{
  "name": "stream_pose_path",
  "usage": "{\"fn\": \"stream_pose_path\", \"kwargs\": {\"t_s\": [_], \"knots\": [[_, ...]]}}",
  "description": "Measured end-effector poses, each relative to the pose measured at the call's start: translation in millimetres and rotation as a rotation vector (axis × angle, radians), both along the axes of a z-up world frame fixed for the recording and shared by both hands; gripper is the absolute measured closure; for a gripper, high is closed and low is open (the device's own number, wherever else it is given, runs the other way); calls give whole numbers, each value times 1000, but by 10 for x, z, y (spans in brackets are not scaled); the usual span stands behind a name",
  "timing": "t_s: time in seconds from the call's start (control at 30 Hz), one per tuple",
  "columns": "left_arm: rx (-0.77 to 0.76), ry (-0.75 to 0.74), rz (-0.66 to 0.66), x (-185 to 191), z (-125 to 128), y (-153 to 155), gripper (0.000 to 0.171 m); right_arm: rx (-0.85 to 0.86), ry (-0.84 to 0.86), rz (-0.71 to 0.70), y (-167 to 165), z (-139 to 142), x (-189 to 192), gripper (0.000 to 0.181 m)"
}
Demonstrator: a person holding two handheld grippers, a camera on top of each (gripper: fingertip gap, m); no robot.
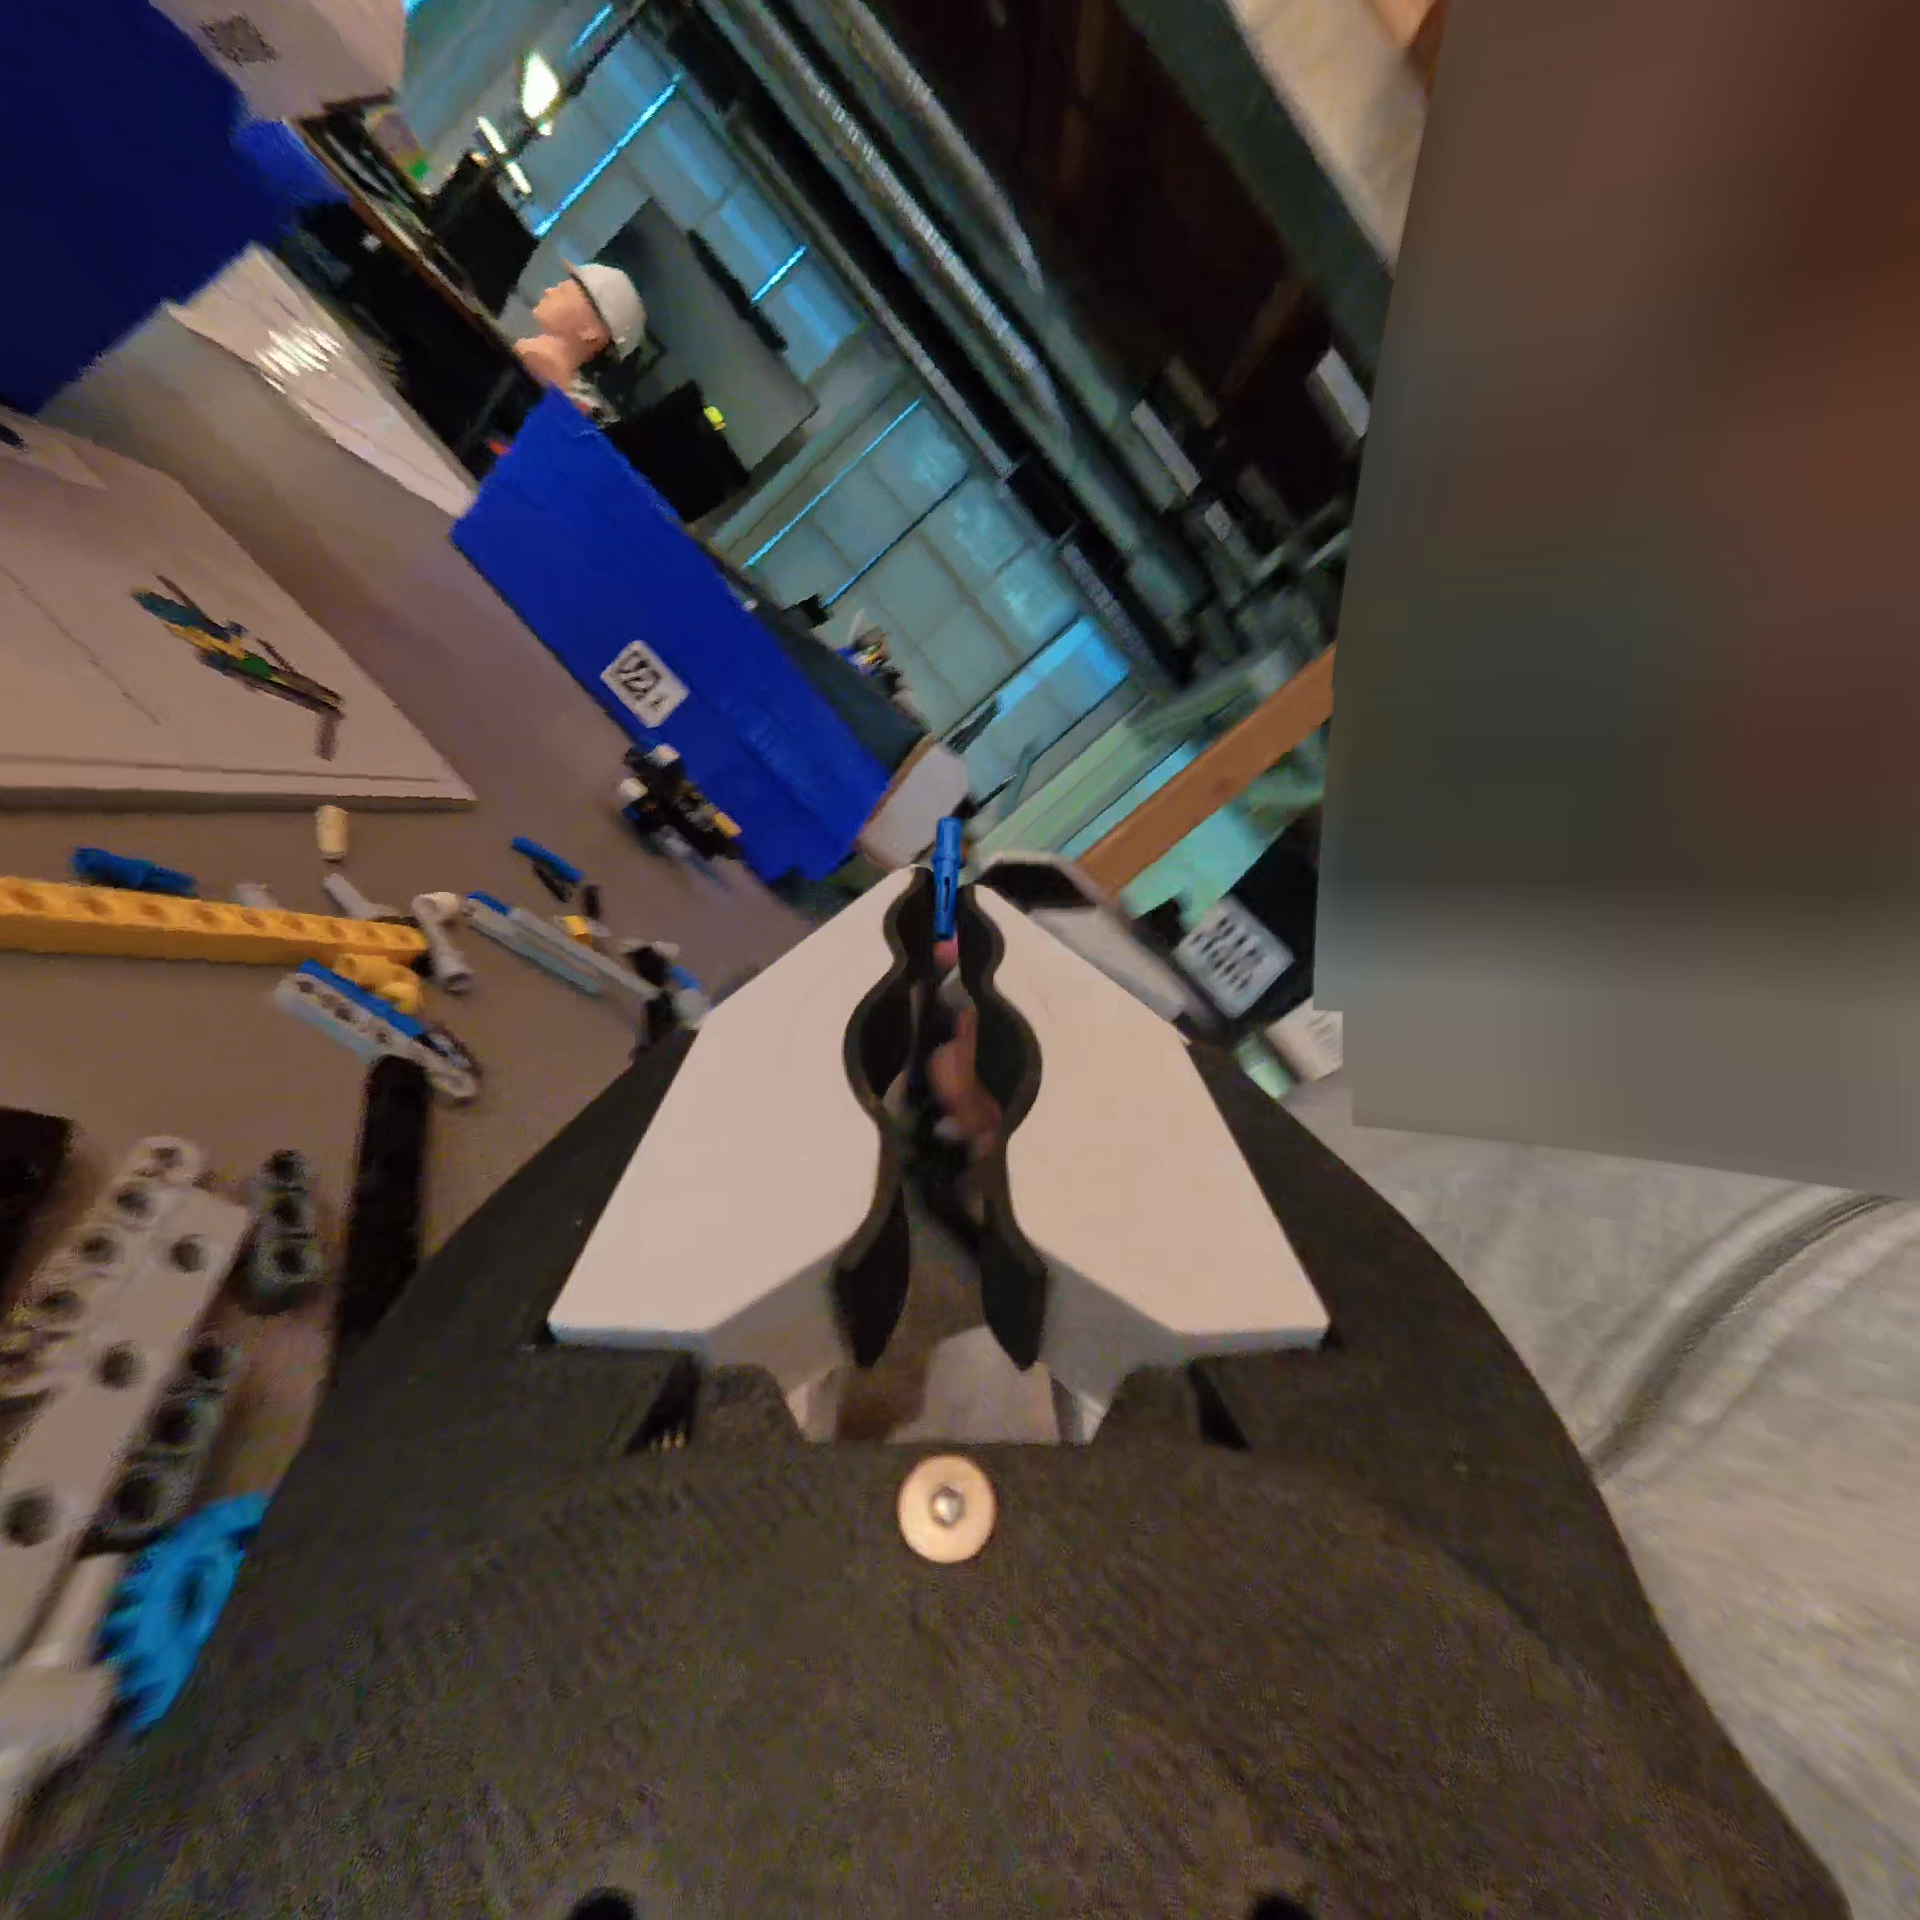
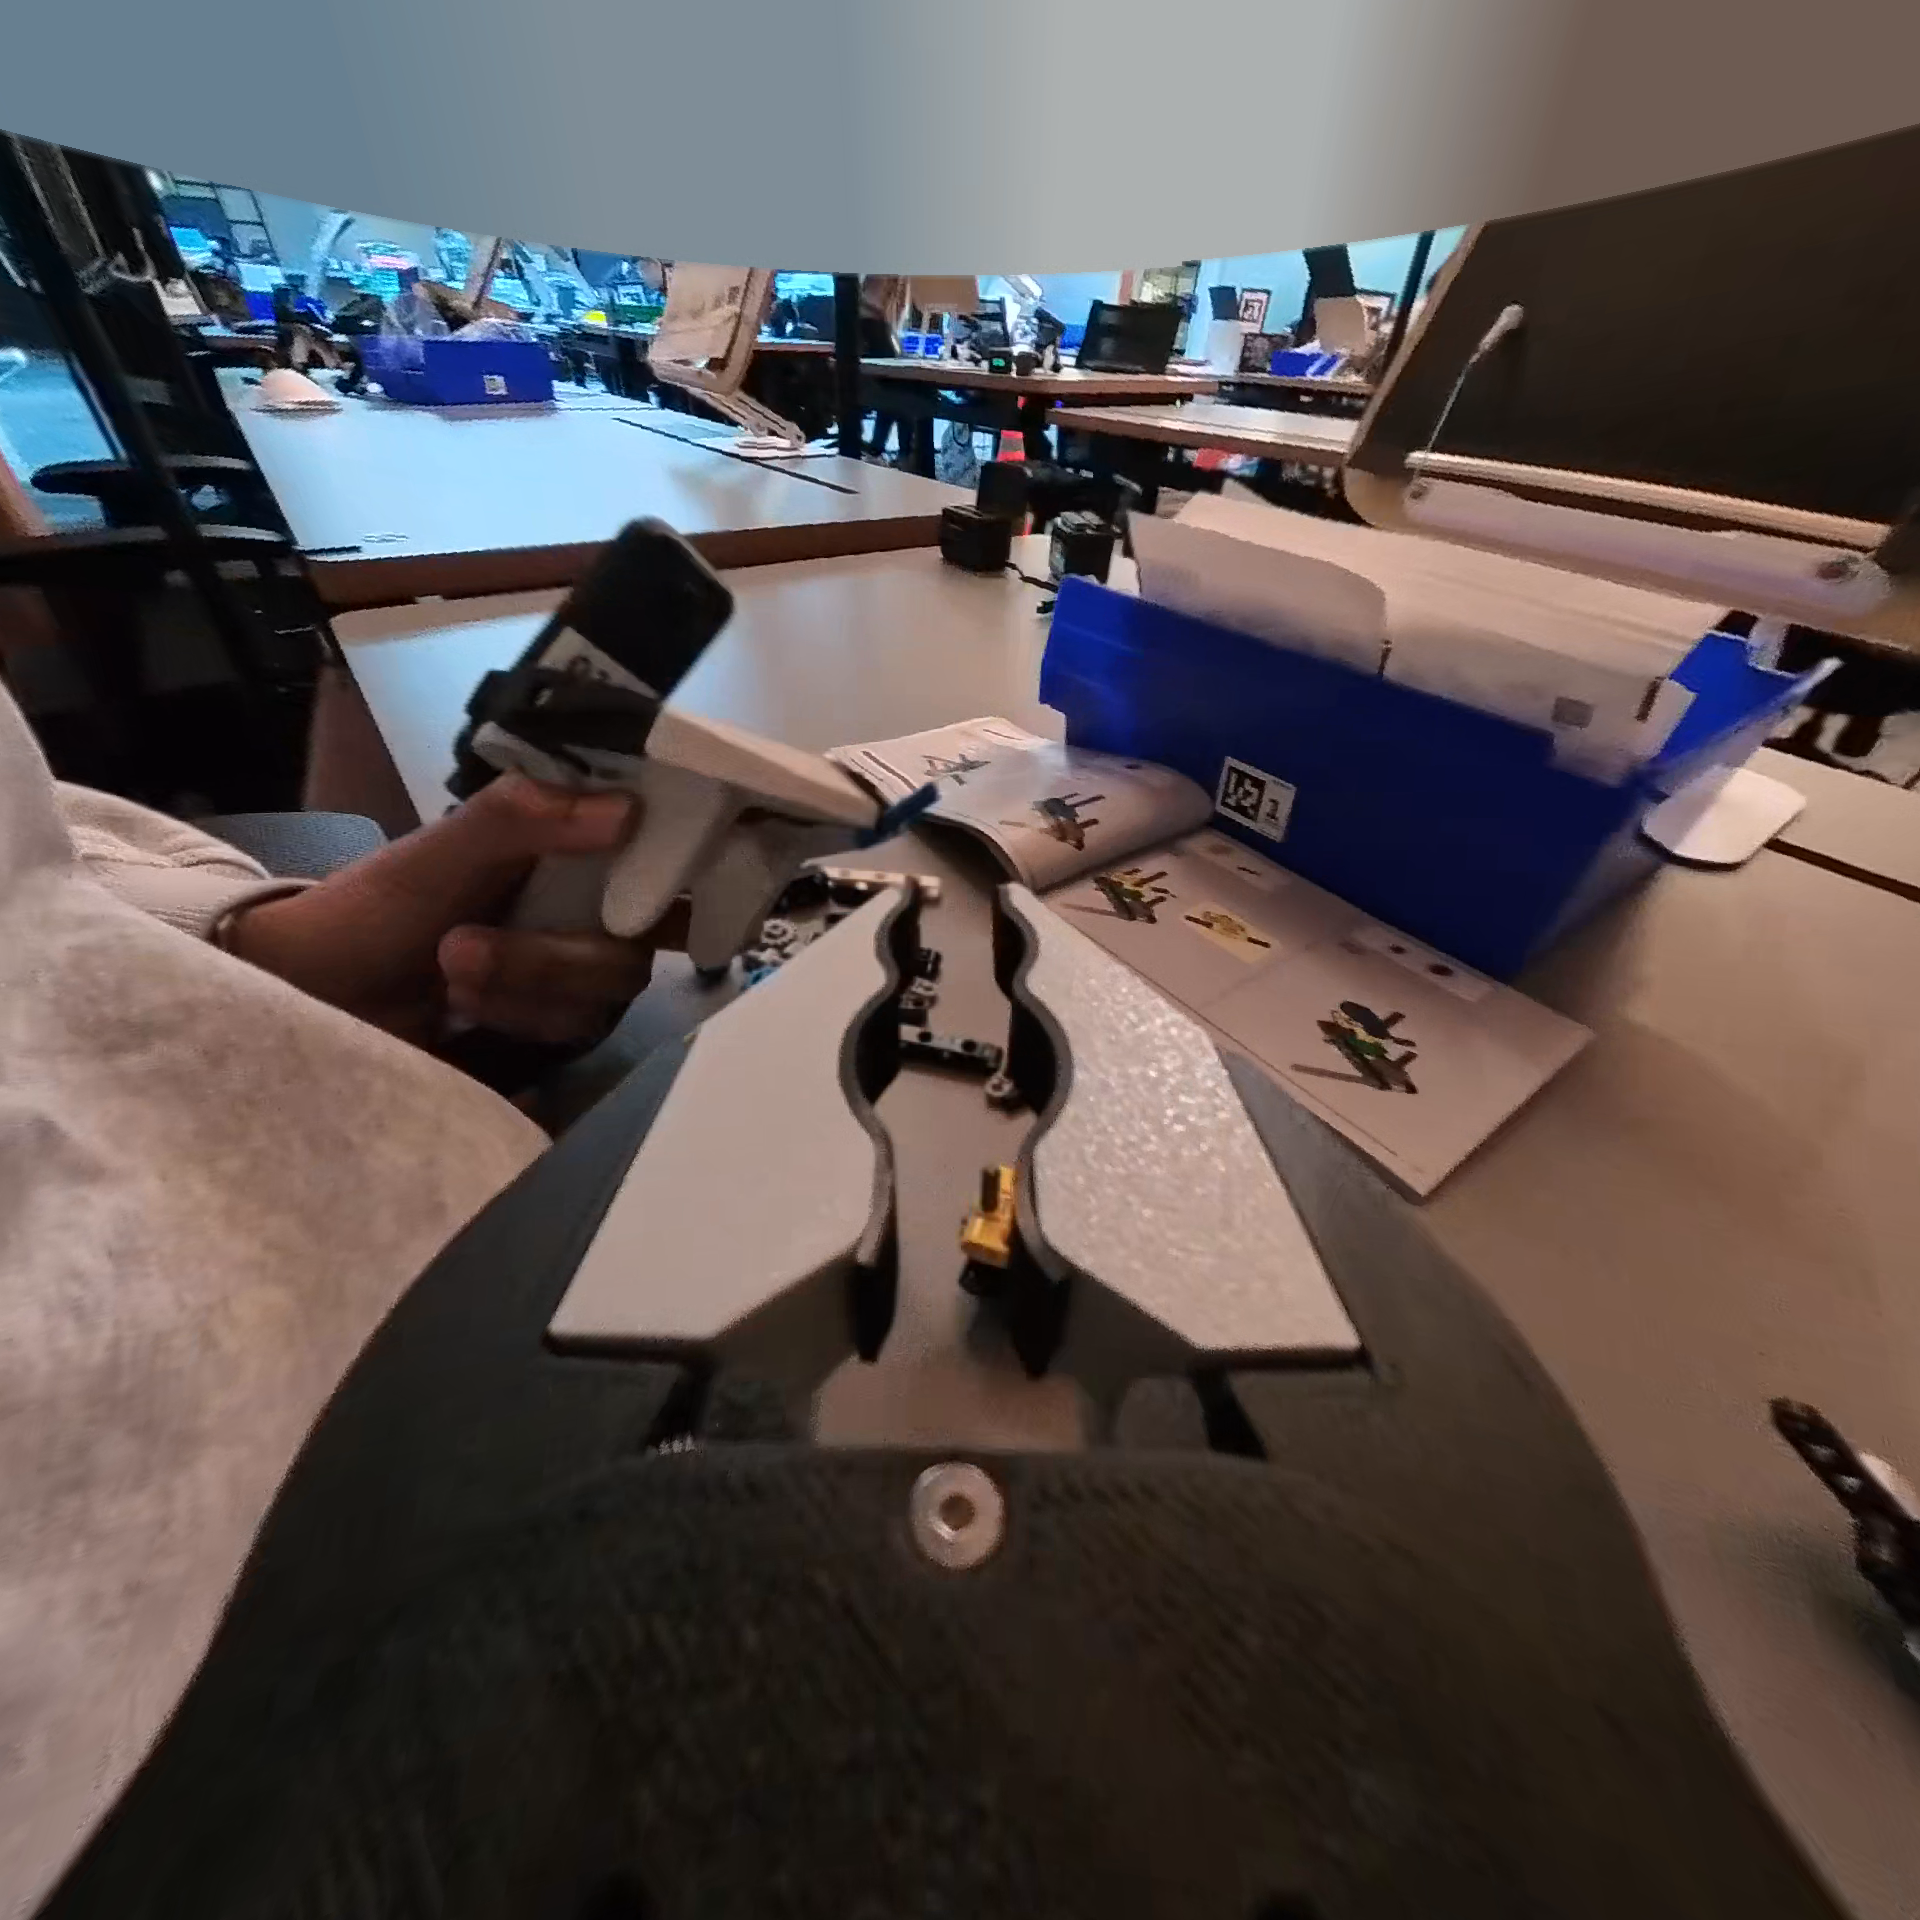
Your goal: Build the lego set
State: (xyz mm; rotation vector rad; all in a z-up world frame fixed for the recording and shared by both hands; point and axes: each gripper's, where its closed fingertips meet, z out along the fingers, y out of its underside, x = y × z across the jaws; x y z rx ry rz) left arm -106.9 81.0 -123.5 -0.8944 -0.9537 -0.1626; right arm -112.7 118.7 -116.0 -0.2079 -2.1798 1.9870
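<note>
Blurred and cut-off parts
Loose pieces (image 1: 343, 966) on the counter (image 1: 582, 748) are smeared; a black beam (image 2: 1860, 1527) runs off the right edge

Grey table (image 2: 1714, 1195) bearing blue bin (image 2: 1371, 790), open instruction booklet (image 2: 1299, 997), scattered lego pieces (image 1: 343, 966)

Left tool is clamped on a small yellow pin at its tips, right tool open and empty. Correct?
Not quite: the pin pinched in the left tool is blue, not yellow, as the left wrist view shows. The right tool is indeed open and empty.
</note>
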Motion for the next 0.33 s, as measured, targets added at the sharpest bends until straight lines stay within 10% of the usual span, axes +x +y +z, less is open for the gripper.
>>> {"fn": "stream_pose_path", "kwargs": {"t_s": [0.33], "knots": [[419, -204, -133, -46, 83, 126, 170, -56, 115, -22, -98, 100, 149, 156]]}}
